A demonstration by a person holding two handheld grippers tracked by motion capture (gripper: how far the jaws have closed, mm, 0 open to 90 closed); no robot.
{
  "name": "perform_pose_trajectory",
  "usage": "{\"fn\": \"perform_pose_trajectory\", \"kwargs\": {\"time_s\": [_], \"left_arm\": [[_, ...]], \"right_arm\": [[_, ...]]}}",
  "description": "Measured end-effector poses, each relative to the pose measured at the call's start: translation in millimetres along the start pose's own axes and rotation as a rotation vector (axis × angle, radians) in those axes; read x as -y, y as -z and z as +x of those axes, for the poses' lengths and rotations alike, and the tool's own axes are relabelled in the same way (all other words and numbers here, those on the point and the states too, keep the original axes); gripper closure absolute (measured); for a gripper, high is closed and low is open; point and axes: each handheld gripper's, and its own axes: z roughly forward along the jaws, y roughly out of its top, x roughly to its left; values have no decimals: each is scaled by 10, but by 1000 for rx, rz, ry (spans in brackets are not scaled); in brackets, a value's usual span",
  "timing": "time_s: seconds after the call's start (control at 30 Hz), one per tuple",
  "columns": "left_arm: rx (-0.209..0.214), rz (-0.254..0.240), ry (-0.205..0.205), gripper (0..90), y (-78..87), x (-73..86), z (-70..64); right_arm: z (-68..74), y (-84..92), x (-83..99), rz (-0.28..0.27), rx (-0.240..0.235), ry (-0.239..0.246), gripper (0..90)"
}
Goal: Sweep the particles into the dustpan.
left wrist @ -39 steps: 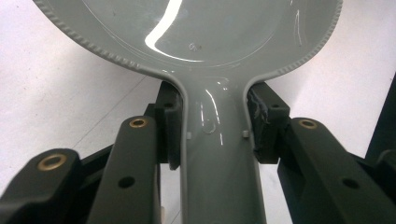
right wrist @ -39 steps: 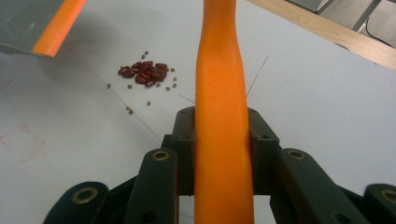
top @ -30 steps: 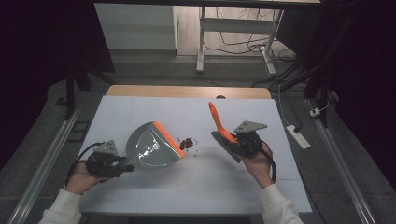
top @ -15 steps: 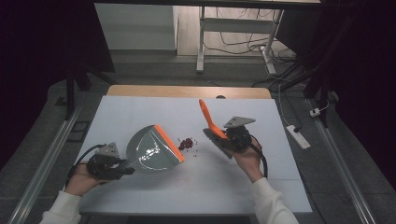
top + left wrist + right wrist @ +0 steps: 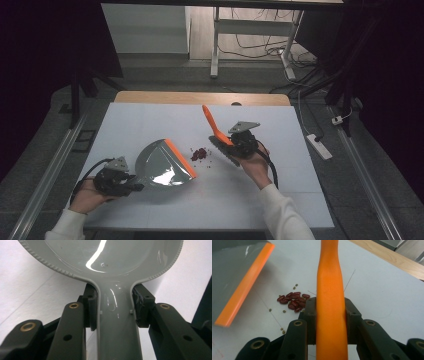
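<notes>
A grey dustpan (image 5: 159, 168) with an orange lip (image 5: 181, 158) lies on the white table at the left. My left gripper (image 5: 131, 186) is shut on its handle (image 5: 113, 322); both pads press the handle's sides just below the pan (image 5: 100, 255). A small pile of dark red beans (image 5: 200, 154) lies between the lip and my right gripper (image 5: 229, 144). The right gripper is shut on an orange brush handle (image 5: 212, 122) that points up and away. In the right gripper view the beans (image 5: 293, 301) lie just left of the handle (image 5: 329, 290), with the dustpan lip (image 5: 244, 285) farther left.
A few tiny greenish grains (image 5: 284, 311) are scattered around the bean pile. The table's wooden far edge (image 5: 200, 97) runs along the back. A power strip (image 5: 317, 146) lies on the floor to the right, and cables and a table frame (image 5: 215, 45) stand behind.
My right gripper has carried the brush leftward, closer to the beans. The dustpan and left gripper have shifted slightly toward the near edge.
</notes>
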Motion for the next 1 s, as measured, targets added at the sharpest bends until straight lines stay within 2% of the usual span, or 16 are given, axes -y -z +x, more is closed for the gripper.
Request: {"fn": "perform_pose_trajectory", "kwargs": {"time_s": [0.23,0.7,1.0], "left_arm": [[21,36,-11,619,-65,-7,-8],[43,71,-31,619,-139,-36,-33],[65,93,-35,619,-230,-76,-40]], "right_arm": [[5,-87,-61,7,9,10,703],[-19,-284,-80,41,29,4,703],[-5,-415,-113,68,36,32,703]]}}
